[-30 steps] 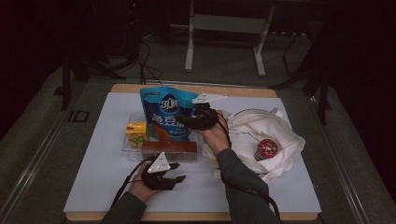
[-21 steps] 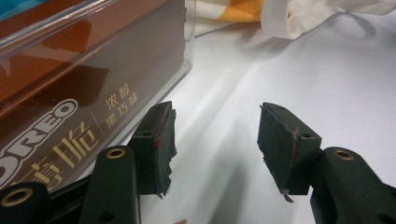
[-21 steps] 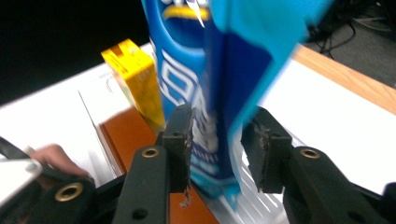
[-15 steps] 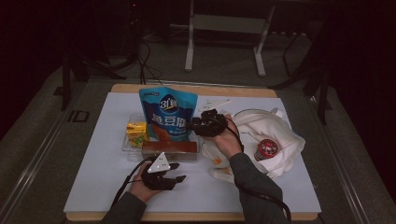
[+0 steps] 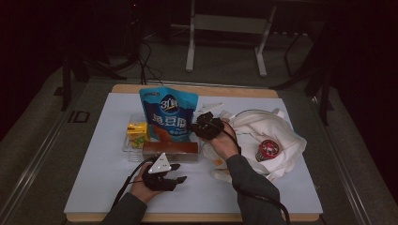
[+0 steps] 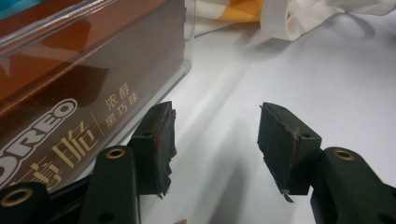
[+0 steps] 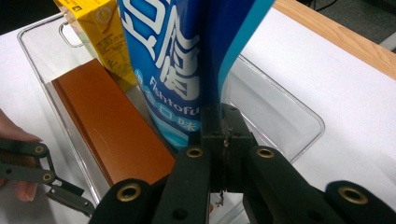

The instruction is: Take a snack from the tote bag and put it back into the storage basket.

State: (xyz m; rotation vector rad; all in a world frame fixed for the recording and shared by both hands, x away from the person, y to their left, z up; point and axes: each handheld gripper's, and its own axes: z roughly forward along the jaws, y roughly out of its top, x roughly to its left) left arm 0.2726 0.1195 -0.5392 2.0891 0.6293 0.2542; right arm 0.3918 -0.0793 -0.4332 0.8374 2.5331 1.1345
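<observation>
Blue bag (image 5: pixel 170 115) stands upright in the clear tray (image 7: pixel 299 126) near the middle of the worktop (image 5: pixel 89 178). Leftmost in the tray there's a yellow carton (image 5: pixel 137 133), then the brown Oreo box (image 5: pixel 170 150) lying along the front. Left gripper (image 5: pixel 176 172) sits on the worktop just in front of that box, fingers (image 6: pixel 156 144) apart with nothing between them. Right gripper (image 5: pixel 199 127) is at the bag's right edge; its fingers (image 7: pixel 233 140) have just been closing and are now pinched tight on the bag's side seam. Further right lies a white cloth bag (image 5: pixel 277 133) with a small red tin (image 5: pixel 267 150) on it.
</observation>
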